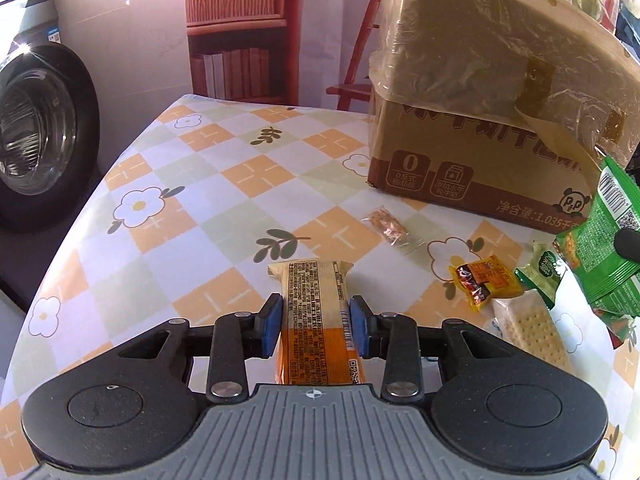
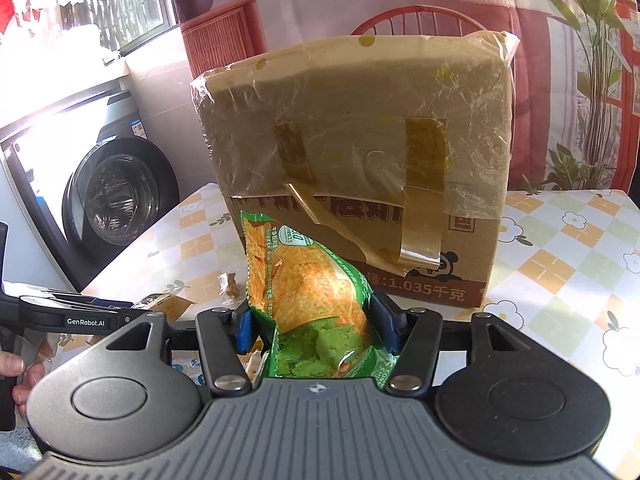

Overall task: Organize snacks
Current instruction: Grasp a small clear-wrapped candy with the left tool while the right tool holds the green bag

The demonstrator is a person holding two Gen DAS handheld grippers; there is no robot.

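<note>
Left gripper [image 1: 316,322] is clamping a yellow wrapper [image 1: 314,316] partway closed; right gripper [image 2: 316,320] is gripping a green bag [image 2: 312,296] near the box [image 2: 360,168]

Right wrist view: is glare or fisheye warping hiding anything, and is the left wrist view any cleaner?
Right wrist view: window blown out, sheen on the taped box, green snack bag sharp. Left wrist view: evenly sunlit, table edge bowed by fisheye, orange snack bar legible.

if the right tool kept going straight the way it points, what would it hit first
Most likely the cardboard box, which stands directly ahead. The right tool is shut on the green snack bag, whose top would probably touch the box first, though depth is hard to judge.
</note>
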